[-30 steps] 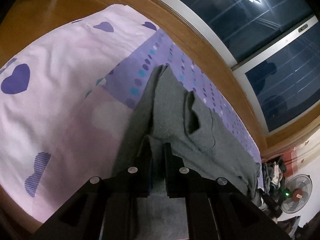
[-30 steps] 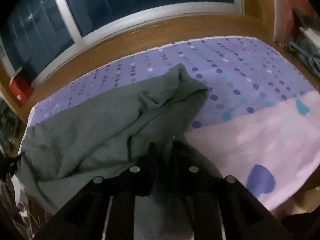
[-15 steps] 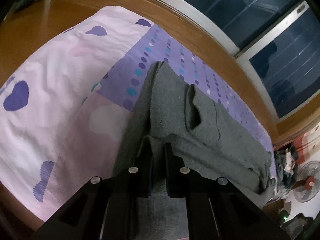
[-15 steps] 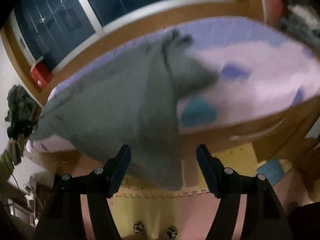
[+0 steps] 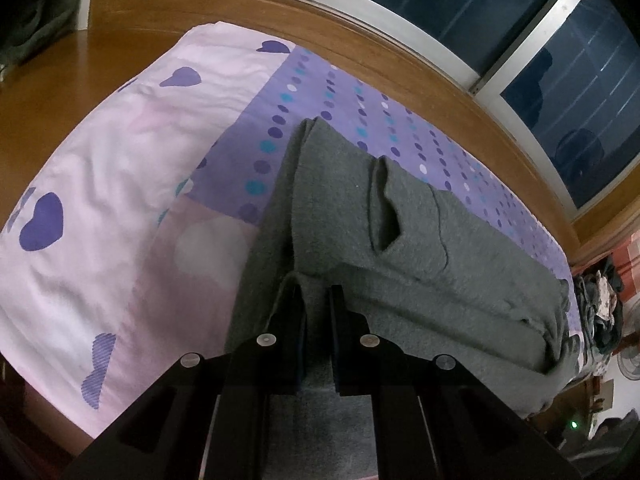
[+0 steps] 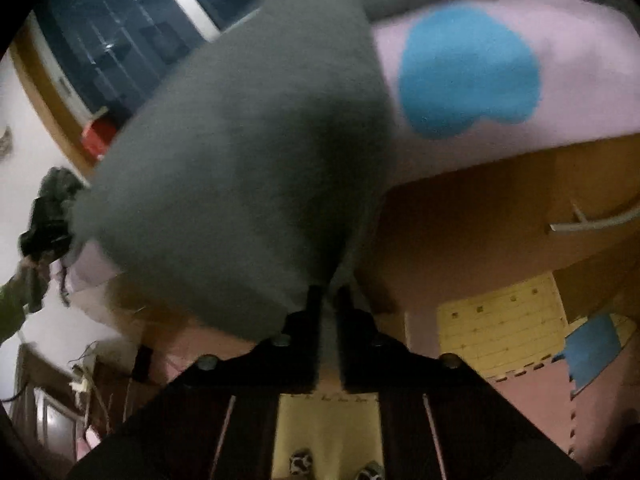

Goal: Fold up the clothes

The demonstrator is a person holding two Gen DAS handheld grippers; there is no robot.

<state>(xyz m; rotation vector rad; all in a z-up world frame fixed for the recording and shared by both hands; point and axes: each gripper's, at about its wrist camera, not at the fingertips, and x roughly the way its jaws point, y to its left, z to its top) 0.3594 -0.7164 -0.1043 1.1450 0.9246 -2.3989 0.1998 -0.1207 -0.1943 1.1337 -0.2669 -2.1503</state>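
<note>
The garment (image 5: 352,216), a grey knit piece, lies across the bed, on the purple dotted part of the sheet (image 5: 120,152) and running toward the right end. In my left view it stretches from a narrow far tip, past a slit-like fold near its middle, down to the near edge where my left gripper (image 5: 318,300) has it. The jaws there stand nearly together with a ridge of grey cloth pinched between them. To the left of the garment the sheet is pink with purple hearts. Beyond the bed on the far side runs a wooden ledge (image 5: 400,60), and past that a dark window (image 5: 540,20).

My right gripper (image 6: 329,296) is low, at the near side of the bed, looking up at the garment (image 6: 240,168) where it hangs over the edge. This view is blurred. The jaws are closed tight, and the hanging hem comes down to a point right between the tips, so I take it as nipped there. To the right of the cloth the sheet (image 6: 580,92) shows a blue heart. Below is the wooden bed side (image 6: 480,232), and lower still a floor mat (image 6: 500,332).
</note>
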